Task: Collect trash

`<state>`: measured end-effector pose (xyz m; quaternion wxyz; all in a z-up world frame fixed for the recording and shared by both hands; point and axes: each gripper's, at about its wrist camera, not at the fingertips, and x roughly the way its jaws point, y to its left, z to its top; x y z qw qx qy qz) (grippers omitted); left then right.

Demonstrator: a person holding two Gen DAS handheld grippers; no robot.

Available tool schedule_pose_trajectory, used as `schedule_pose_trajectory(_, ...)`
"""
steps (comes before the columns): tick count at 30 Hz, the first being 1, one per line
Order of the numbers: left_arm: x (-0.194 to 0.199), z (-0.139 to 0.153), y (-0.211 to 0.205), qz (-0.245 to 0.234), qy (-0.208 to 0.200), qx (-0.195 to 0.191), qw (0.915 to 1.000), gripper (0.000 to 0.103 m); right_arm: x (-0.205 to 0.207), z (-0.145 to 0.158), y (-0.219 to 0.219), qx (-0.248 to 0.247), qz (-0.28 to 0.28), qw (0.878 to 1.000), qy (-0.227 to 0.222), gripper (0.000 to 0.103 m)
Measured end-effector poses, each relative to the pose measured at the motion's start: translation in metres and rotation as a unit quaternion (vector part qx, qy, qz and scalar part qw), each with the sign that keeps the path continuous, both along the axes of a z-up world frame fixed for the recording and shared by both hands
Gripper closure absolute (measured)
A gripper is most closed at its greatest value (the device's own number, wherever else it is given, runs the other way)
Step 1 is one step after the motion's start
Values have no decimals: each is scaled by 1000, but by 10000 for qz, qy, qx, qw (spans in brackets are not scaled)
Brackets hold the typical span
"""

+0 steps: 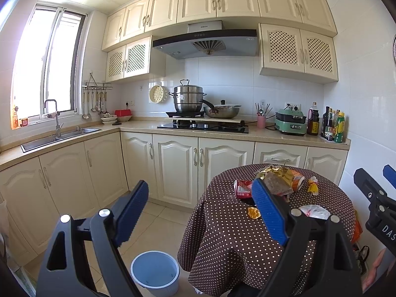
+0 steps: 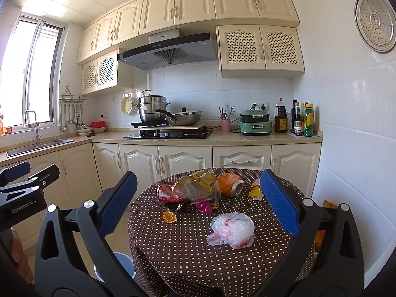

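Note:
Trash lies on a round table with a brown polka-dot cloth (image 2: pixel 188 247): a crumpled white plastic bag (image 2: pixel 232 230), an orange peel (image 2: pixel 169 217), a red can (image 2: pixel 165 193), an orange can (image 2: pixel 230 184), clear and gold wrappers (image 2: pixel 195 185), a yellow wrapper (image 2: pixel 256 190) and a magenta wrapper (image 2: pixel 204 206). My right gripper (image 2: pixel 198 195) is open and empty, held above the table's near side. My left gripper (image 1: pixel 200 203) is open and empty, left of the table (image 1: pixel 222 242). A blue-lined bin (image 1: pixel 155 272) stands on the floor below it.
Cream kitchen cabinets and a counter (image 2: pixel 247 139) run behind the table, with a stove, pots (image 2: pixel 152 110), a green appliance (image 2: pixel 255 122) and bottles (image 2: pixel 303 118). A sink (image 1: pixel 59 136) sits at left under the window. A white tiled wall is close on the right.

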<state>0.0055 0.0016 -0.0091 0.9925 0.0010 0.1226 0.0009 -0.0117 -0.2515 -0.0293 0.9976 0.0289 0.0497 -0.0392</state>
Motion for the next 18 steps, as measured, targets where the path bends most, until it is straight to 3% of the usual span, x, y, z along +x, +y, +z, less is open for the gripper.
schedule_pose_trajectory(18, 1, -1, 6, -22, 24, -41, 10000, 19, 3, 5, 4, -19, -13, 10000, 27, 6)
